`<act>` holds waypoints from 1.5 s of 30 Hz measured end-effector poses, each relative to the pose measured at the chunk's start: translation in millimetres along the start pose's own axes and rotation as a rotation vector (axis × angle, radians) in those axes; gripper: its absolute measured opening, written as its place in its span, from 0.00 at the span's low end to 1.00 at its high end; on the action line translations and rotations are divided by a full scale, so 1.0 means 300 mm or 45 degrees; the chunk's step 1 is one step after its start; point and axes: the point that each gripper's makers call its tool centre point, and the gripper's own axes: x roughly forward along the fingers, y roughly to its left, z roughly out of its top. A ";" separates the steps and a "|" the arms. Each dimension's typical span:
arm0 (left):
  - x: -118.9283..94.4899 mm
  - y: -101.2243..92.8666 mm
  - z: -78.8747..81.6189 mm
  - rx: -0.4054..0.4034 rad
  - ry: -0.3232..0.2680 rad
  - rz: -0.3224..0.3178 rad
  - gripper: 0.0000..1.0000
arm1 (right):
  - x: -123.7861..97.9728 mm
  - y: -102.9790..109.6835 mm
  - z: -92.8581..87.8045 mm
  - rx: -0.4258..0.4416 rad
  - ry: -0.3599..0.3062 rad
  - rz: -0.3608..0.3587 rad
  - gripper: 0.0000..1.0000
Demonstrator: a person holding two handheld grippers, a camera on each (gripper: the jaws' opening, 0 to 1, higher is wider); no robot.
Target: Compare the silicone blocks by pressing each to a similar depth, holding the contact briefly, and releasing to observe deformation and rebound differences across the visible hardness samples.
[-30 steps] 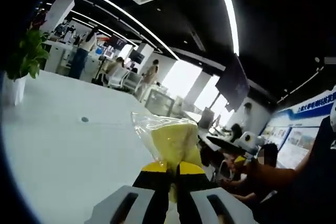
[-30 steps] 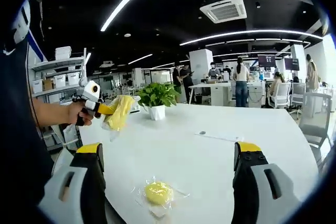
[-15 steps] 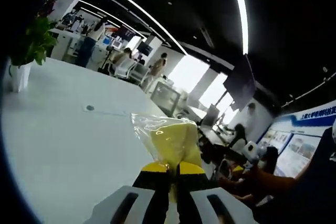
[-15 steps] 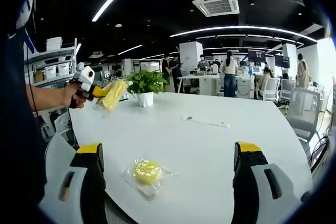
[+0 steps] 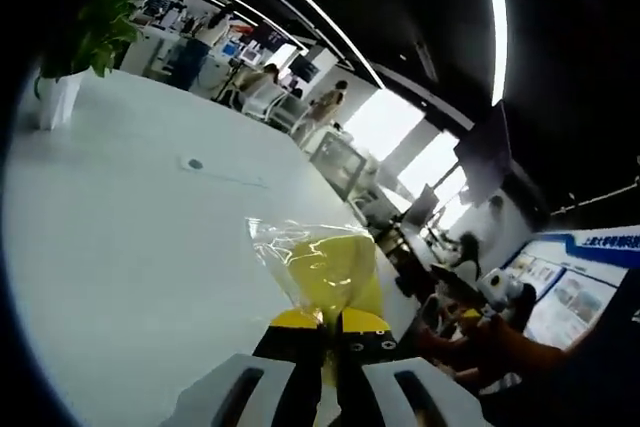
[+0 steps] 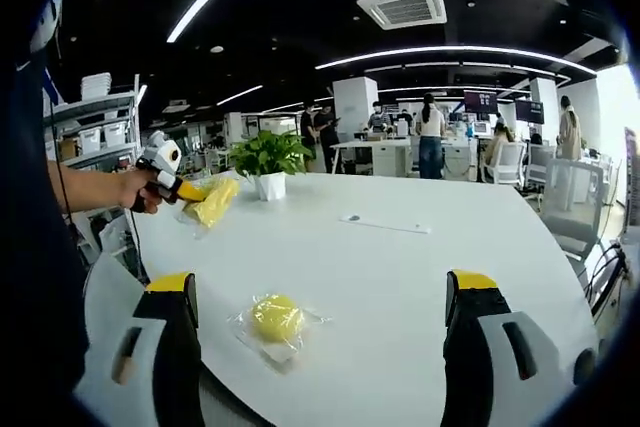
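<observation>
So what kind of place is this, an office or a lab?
Most likely an open-plan office or showroom: a big white table with a potted plant, people at desks with monitors further back, long strip lights and a ceiling air-conditioning unit.

potted plant [image 6: 267, 159] on white table [image 6: 400, 277]; shelves [image 6: 95, 127] behind; ceiling vent [image 6: 405, 7] overhead

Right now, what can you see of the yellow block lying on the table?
The yellow block is a small rounded lump, silicone by its look, sealed in a clear crinkled plastic wrapper that spreads around it. It lies flat on the white table near its front edge, between the right tool's wide-open jaws but touching neither. Only the table touches it.
</observation>
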 end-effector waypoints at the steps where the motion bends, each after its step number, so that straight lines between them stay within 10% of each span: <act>1: 0.001 0.008 -0.006 -0.003 0.008 0.005 0.01 | -0.001 -0.001 -0.005 -0.002 0.003 0.000 0.97; 45: 0.126 0.311 -0.326 -0.262 0.315 0.143 0.01 | 0.011 0.022 -0.186 0.003 0.143 0.039 0.97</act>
